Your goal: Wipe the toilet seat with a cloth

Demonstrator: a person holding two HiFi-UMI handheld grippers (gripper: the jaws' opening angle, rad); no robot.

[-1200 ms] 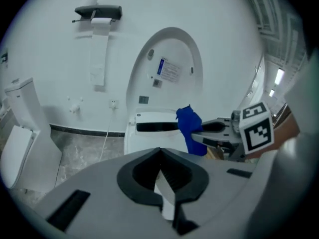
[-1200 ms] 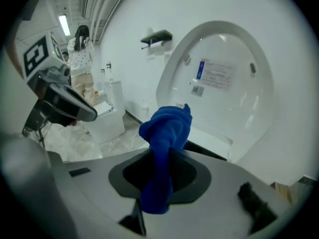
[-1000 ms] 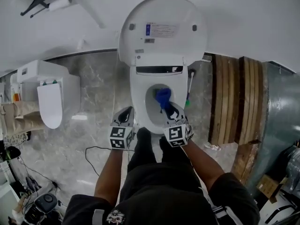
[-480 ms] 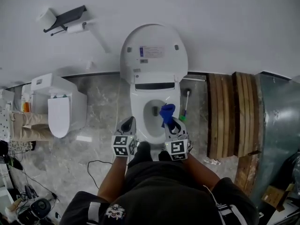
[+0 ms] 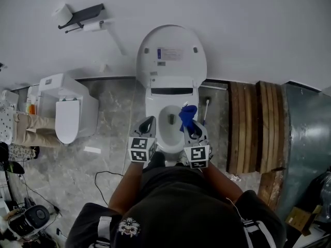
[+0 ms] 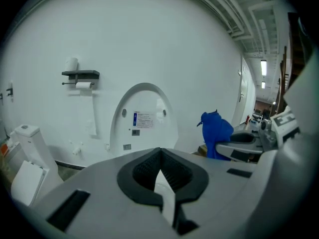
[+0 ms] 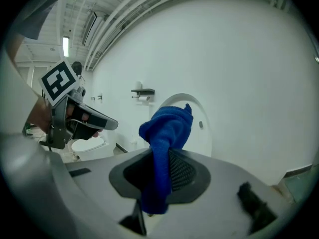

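Observation:
The white toilet (image 5: 155, 119) stands against the wall with its lid (image 5: 171, 53) raised and the seat ring (image 5: 177, 138) round the bowl. My right gripper (image 5: 189, 124) hovers over the bowl's right side, shut on a blue cloth (image 5: 187, 114) that sticks up out of its jaws. In the right gripper view the cloth (image 7: 167, 133) is clamped between the ribbed pads and hangs down in front. My left gripper (image 5: 147, 123) is held over the seat's left edge, level with the right one. Its jaws (image 6: 159, 153) are shut with nothing in them.
A second white toilet unit (image 5: 67, 115) stands at the left, and a paper-roll holder (image 5: 83, 15) is on the wall above it. A toilet brush (image 5: 205, 111) leans right of the bowl, beside upright wooden boards (image 5: 256, 119). A cable (image 5: 106, 173) lies on the marble floor.
Both grippers have risen away from the bowl, the right one carrying the blue cloth up with it. The head view has pulled back, so the toilet looks smaller.

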